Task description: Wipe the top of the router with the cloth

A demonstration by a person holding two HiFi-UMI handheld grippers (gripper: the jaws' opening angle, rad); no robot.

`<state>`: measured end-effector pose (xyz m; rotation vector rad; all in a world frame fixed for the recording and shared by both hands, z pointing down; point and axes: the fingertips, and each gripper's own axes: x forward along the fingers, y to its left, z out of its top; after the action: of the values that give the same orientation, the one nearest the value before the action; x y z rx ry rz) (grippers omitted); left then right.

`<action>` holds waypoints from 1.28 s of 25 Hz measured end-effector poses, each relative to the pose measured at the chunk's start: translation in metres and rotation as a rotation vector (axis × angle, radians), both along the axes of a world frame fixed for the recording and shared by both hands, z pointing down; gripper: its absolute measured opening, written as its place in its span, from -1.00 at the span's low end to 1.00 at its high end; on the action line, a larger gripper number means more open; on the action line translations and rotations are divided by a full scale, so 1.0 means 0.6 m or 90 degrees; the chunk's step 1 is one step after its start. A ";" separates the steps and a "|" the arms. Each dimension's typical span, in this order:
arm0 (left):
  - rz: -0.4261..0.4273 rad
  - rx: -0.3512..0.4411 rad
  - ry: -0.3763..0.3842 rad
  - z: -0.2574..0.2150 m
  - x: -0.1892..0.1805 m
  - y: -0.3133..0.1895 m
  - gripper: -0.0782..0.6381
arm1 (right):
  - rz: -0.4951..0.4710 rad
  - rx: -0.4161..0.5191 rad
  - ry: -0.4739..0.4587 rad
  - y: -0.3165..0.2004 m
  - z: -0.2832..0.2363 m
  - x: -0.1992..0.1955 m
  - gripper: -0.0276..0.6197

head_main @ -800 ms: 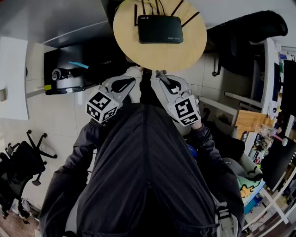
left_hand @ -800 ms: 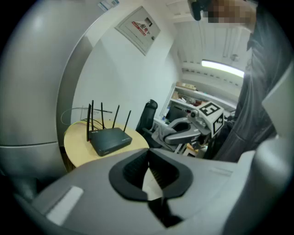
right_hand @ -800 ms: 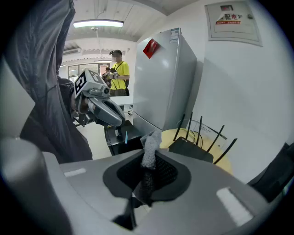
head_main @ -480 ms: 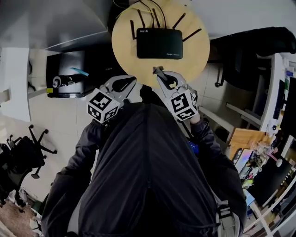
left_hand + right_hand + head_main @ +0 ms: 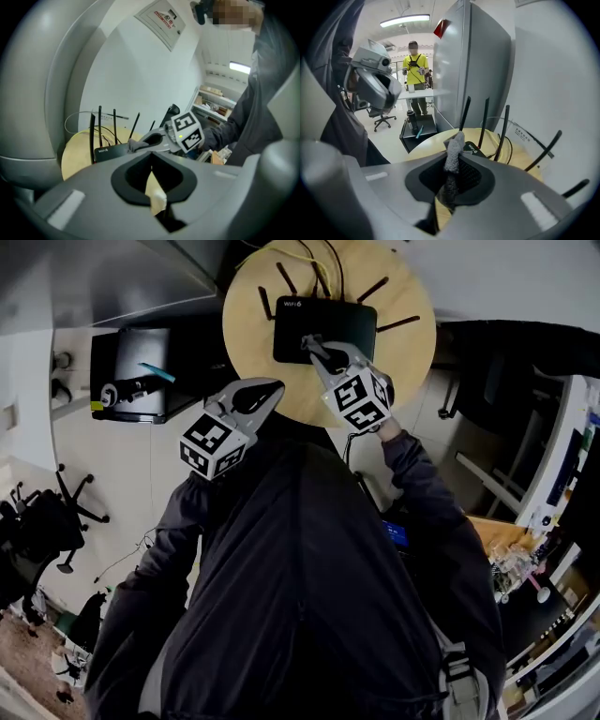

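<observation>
A black router [image 5: 323, 326] with several antennas lies on a round wooden table [image 5: 248, 310]. My right gripper [image 5: 310, 342] reaches over the router's near half and is shut on a grey cloth [image 5: 453, 149], which sticks out past its jaws above the router [image 5: 474, 149]. The left gripper [image 5: 270, 388] hangs at the table's near edge, left of the right one, shut with nothing in it. The left gripper view shows the router [image 5: 111, 150] ahead, with the right gripper [image 5: 140, 143] and the cloth [image 5: 134, 145] over it.
Yellow and black cables [image 5: 314, 257] trail behind the router. A black low cart [image 5: 131, 390] holding a bottle stands left of the table, and office chairs [image 5: 47, 531] further left. A tall grey cabinet [image 5: 473, 70] rises behind the table. A person in yellow [image 5: 415, 65] stands far off.
My right gripper has moved forward from the table's near edge to above the router, carrying the cloth. The left gripper has barely moved.
</observation>
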<state>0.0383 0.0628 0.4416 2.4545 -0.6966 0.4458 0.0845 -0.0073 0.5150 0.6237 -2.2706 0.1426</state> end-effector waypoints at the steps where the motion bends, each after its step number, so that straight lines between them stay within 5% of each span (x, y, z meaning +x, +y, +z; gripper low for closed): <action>1: -0.003 -0.002 0.001 -0.001 0.000 -0.003 -0.80 | -0.006 -0.005 0.006 -0.017 0.010 -0.007 -0.82; 15: -0.042 -0.015 -0.009 -0.001 -0.093 -0.015 -0.80 | -0.081 -0.070 0.139 -0.169 0.145 -0.100 -0.82; 23: -0.059 -0.022 0.006 0.000 -0.129 -0.021 -0.81 | -0.111 -0.126 0.161 -0.096 0.169 -0.105 -0.82; 32: -0.018 -0.017 0.014 0.004 -0.126 -0.036 -0.81 | -0.145 -0.168 0.148 0.038 0.170 -0.104 -0.82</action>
<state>-0.0371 0.0415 0.4441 2.4177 -0.7107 0.4145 0.0219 0.0156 0.6167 0.2278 -2.0344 0.2404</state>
